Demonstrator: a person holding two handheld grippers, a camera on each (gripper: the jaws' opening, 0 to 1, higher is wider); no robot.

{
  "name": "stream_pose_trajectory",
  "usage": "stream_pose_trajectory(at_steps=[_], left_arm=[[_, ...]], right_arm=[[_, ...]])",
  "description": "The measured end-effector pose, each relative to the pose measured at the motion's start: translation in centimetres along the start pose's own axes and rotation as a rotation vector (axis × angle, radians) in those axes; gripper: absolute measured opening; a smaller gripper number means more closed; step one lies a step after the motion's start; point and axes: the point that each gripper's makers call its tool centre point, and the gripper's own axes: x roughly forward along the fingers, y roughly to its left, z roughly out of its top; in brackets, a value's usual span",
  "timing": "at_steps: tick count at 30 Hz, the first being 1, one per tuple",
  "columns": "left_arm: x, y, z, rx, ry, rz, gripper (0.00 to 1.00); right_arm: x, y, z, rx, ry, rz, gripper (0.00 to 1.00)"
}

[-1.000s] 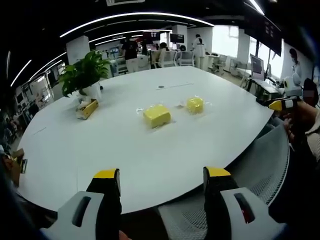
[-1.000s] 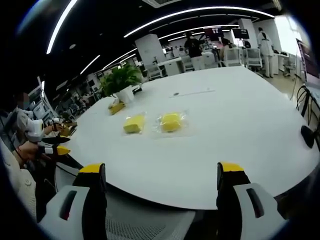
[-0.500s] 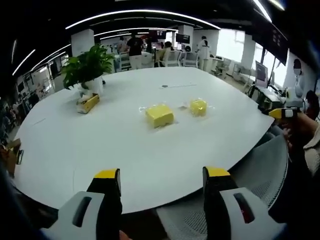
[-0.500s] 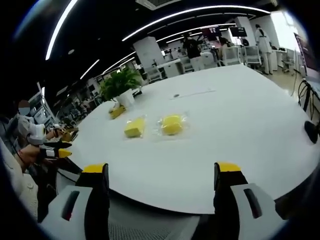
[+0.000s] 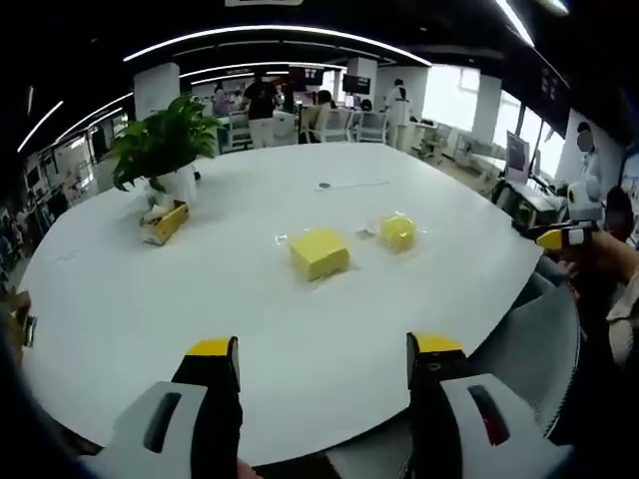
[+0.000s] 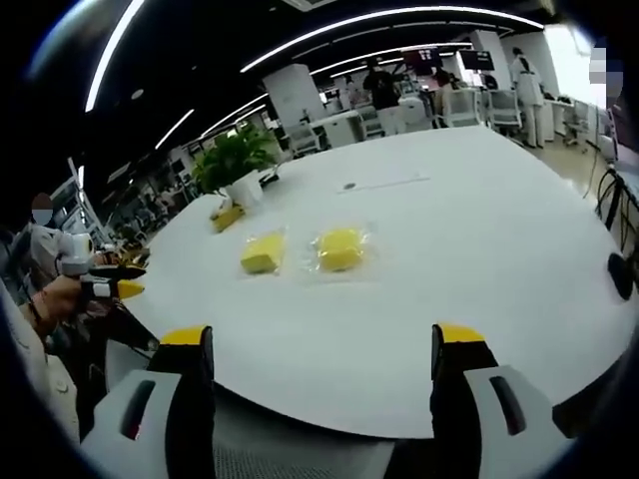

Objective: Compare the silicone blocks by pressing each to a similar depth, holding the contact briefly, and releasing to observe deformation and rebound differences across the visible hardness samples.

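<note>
Holding both grippers, left gripper (image 5: 315, 364) and right gripper (image 6: 319, 354), jaws apart and empty, we see two silicone blocks (image 5: 319, 253) (image 5: 397, 232) well ahead on the table (image 5: 250, 299), neither gripper clearly nearer.

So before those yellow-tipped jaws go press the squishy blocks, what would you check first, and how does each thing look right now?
1. Both yellow blocks lie on the white table, the square block and the rounder block: ok.
2. Blocks sit apart, so each can be pressed alone: ok.
3. Left gripper jaws spread wide, holding nothing: ok.
4. Right gripper jaws spread wide, holding nothing: ok.
5. Both grippers hang back near the table edge, not yet over a block: not ok for pressing.
6. Clear wrappers around the blocks, whether they would slip under pressure: cannot tell.
</note>
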Motion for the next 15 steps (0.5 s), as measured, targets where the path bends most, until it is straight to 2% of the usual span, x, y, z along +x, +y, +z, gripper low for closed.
stream_pose_trajectory(at_steps=[2, 4, 6, 10, 15], left_arm=[[0.6, 0.3, 0.9, 0.031, -0.014, -0.003, 0.67], [1.5, 0.6, 1.9, 0.027, -0.031, -0.013, 0.67], [2.6, 0.9, 2.8, -0.011, -0.052, -0.044, 0.66], [4.8, 1.7, 4.5, -0.148, -0.097, -0.104, 0.65], [6.9, 3.5, 5.6, -0.237, -0.136, -0.119, 0.64]], right_arm=[[0.3, 0.0, 0.4, -0.004, 0.005, -0.003, 0.85], [0.5, 0.0, 0.7, -0.01, 0.008, -0.009, 0.85], [0.9, 0.0, 1.0, -0.01, 0.009, -0.012, 0.85], [1.5, 0.1, 1.4, -0.01, 0.013, -0.018, 0.85], [2.0, -0.2, 1.7, -0.012, 0.02, -0.041, 0.86]])
